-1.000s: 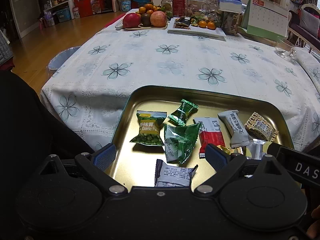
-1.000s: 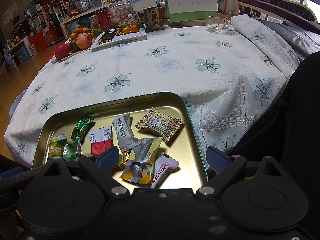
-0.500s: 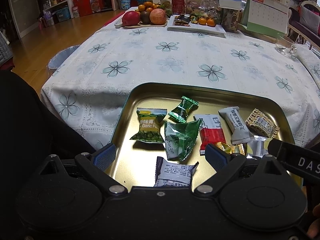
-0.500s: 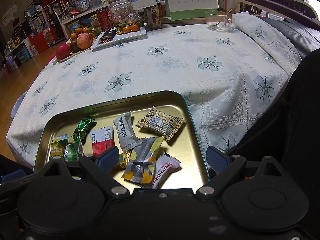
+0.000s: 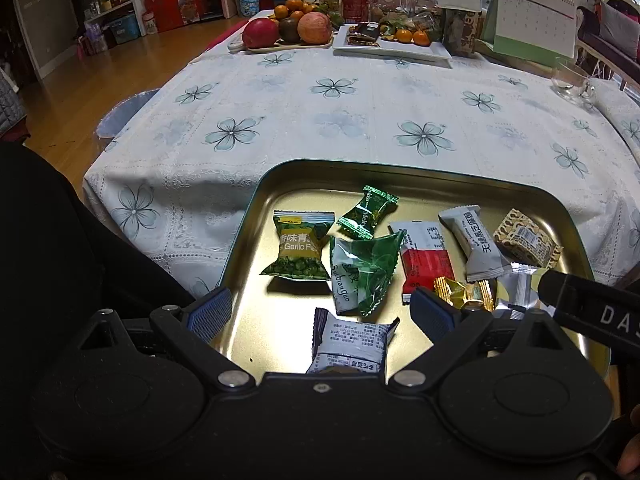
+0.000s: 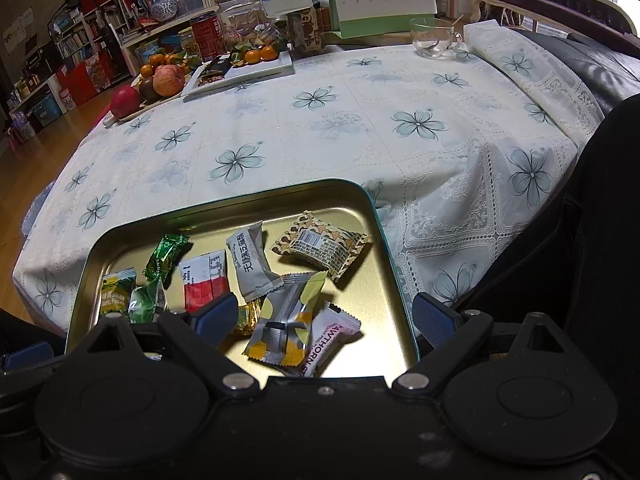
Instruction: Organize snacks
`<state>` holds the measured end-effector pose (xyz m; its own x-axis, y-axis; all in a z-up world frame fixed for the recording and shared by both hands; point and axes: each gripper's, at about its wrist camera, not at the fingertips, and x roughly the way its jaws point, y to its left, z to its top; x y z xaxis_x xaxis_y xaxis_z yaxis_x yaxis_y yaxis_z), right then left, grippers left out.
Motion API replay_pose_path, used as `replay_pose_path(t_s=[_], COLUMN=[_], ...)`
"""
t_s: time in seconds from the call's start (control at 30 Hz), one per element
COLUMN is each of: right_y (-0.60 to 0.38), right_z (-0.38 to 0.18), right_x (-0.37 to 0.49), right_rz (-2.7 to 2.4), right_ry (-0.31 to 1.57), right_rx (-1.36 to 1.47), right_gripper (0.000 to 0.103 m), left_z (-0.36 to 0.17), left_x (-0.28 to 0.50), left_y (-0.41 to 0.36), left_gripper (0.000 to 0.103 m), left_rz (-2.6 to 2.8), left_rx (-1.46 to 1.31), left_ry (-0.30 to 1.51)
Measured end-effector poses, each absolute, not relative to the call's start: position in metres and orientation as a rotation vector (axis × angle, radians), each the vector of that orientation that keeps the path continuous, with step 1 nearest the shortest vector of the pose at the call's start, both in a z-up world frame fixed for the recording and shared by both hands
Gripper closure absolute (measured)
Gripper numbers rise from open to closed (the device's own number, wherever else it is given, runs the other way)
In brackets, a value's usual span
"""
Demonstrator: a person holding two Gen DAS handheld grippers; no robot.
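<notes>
A gold metal tin tray (image 5: pixel 280 176) (image 6: pixel 224 208) sits at the table's near edge and holds several wrapped snacks: a garlic pea pack (image 5: pixel 300 246), green candies (image 5: pixel 366 270), a red-and-white pack (image 5: pixel 424 256), a grey pack (image 5: pixel 478 246), a brown patterned pack (image 6: pixel 322 244), a silver-yellow pack (image 6: pixel 286 322) and a pink hawthorn pack (image 6: pixel 332 340). My left gripper (image 5: pixel 320 314) is open and empty above the tray's left half. My right gripper (image 6: pixel 322 316) is open and empty above the right half.
The flowered tablecloth (image 5: pixel 340 120) covers the table beyond the tray. At the far end stand a fruit board (image 5: pixel 288 34), a white plate of oranges (image 5: pixel 394 44), jars, a tissue box, a desk calendar (image 5: pixel 528 20) and a glass cup (image 6: pixel 434 38). A sofa is at the right.
Both grippers have drawn slightly back and up from the tray; the view has shifted a little. Nothing was taken hold of and the snacks have not moved.
</notes>
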<state>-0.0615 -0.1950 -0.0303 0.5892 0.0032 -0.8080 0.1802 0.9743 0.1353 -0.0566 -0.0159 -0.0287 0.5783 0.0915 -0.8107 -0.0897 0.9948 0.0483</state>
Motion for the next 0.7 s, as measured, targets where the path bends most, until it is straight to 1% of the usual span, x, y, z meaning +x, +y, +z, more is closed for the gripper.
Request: replay_pose_path(t_s=[0.7], right_y=[-0.1933], right_z=[-0.0307], right_x=[-0.0631], right_rz=[-0.100], right_ry=[0.931], right_rx=[0.209], right_gripper=[0.005], left_z=[-0.0347], left_x=[-0.0538], left_y=[-0.0158], left_gripper=[0.009], left_rz=[0.079], left_rx=[0.008], left_ry=[0.990])
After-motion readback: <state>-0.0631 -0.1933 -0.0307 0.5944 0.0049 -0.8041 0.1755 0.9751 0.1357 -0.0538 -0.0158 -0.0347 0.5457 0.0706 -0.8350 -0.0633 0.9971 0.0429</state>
